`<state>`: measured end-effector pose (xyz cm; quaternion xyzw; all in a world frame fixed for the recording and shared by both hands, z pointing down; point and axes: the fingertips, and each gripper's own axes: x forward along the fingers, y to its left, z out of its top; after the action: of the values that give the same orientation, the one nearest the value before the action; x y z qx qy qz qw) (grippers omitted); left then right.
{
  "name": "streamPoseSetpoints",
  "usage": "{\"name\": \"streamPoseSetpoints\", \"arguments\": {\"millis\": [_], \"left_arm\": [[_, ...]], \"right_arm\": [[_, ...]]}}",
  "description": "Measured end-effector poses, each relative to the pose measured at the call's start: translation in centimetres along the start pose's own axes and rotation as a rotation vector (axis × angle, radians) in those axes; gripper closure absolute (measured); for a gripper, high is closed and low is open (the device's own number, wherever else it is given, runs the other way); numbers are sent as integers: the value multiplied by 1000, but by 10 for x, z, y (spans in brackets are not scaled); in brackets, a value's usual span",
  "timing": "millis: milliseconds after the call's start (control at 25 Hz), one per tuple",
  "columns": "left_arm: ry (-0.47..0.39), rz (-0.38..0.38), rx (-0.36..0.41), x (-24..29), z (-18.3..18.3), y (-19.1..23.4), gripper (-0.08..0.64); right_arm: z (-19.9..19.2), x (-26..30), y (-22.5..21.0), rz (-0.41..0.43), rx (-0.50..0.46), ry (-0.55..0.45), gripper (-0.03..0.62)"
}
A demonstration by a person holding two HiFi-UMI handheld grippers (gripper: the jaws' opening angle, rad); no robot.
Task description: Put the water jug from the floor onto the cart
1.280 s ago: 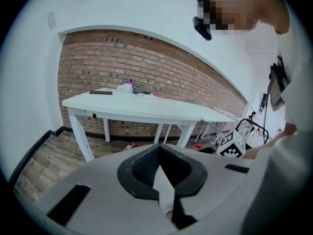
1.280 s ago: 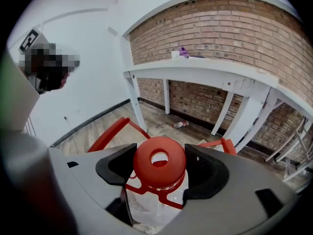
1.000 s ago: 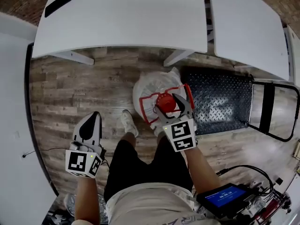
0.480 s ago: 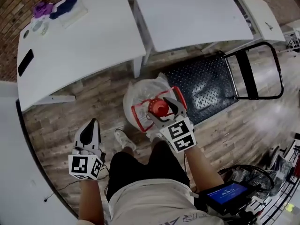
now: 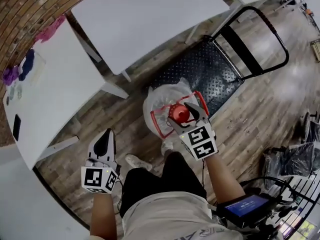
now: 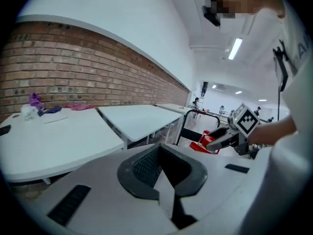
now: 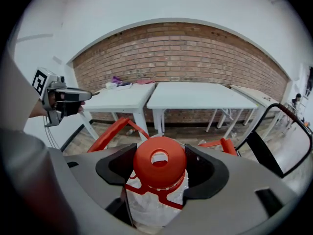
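We are gripping the water jug [image 5: 161, 100] with the right tongs [image 5: 184, 115]. In the right gripper view the jaws are standing wide but pressing on either side of the red cap [image 7: 159, 161], so they are clamped on the neck. The clear body is hanging straight down beneath them. The jug's long axis is running upright, and its red carry frame [image 5: 159, 119] is sticking out toward our legs. From above we are not able to tell whether its base is clear of the floor [image 5: 260, 109].

What we are weighing is which way the cart [image 5: 210, 69] lies from that grip. Its black patterned deck is lying just beyond the jug, on the far side from us. It is stretching up and to the right in the head view, and the jug's outline is overlapping the deck's near edge. The push handle [image 5: 254, 38] is standing at the deck's far end, well apart from the jug. We are judging that the carry is a short one, forward and slightly to the right. The jug needs to stay plumb under the tongs so that it lands flat on the deck.

The left tongs [image 5: 104, 143] are hanging beside our left leg with the jaws together and nothing in them. They are well apart from the jug, near the white table [image 5: 55, 79]. The right hand is the nearer one and is doing the work alone.
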<state>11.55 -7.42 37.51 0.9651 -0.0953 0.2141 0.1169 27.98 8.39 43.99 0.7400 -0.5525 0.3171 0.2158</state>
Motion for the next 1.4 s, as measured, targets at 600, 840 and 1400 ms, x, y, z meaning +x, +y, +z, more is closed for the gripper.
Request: {"name": "streamPoseSetpoints", "arguments": {"millis": [600,840,1400], "left_arm": [[41,-239,163,153,33,-129,558],[80,-245,175,169,26,-134,558],[127,-172,139,165,6,-114,558]], "right_arm": [[-71,-36,-232,-312,198,12,281],[-94,-20,-295,-371,252,31,281],[-120,44,-368,-422,316,51,281]]}}
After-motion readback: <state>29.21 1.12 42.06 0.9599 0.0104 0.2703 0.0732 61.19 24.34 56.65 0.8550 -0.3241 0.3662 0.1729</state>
